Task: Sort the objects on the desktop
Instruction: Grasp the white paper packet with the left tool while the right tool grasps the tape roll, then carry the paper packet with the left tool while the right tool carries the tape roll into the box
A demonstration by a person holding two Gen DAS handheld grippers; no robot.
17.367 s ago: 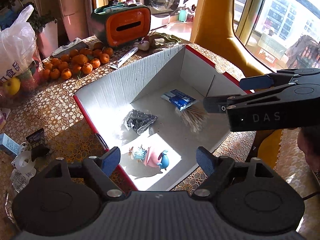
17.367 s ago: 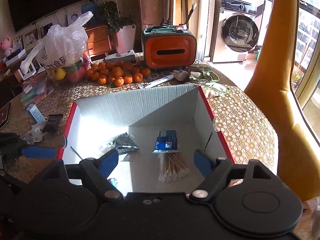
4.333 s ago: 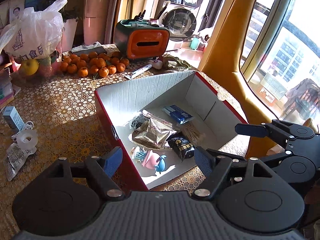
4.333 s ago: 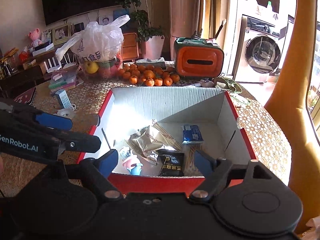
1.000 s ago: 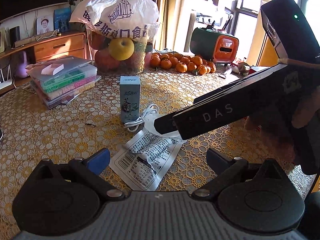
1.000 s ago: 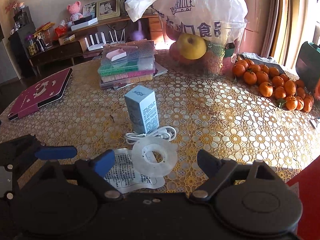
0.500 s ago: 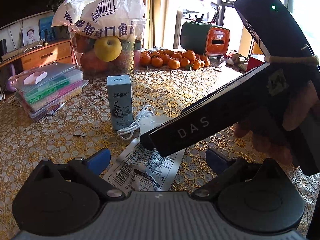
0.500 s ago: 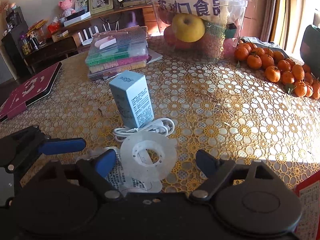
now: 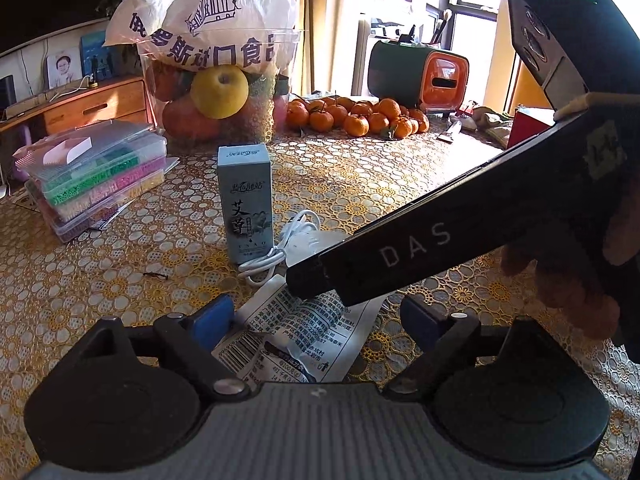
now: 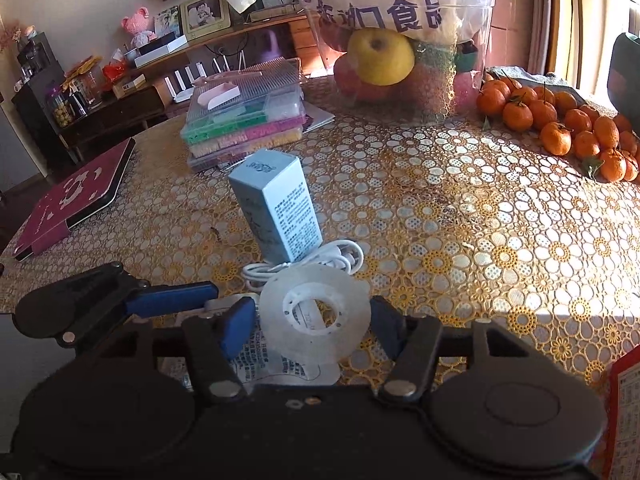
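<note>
Now that I've swung both grippers from the box to the loose items, my right gripper (image 10: 312, 320) has come down open-jawed around the tape roll (image 10: 314, 316) beside the blue carton (image 10: 276, 210), while my left gripper (image 9: 316, 320) hovers open above the white packet (image 9: 304, 332) on the surface (image 10: 460, 220).

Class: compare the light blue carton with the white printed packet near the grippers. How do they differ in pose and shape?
The light blue carton stands upright; the white printed packet lies flat on the tablecloth. The carton is a rigid tall box; the packet is a thin, crinkled pouch. The clear tape roll rests on the packet, while the carton's top is bare. Both carry printed text.
</note>
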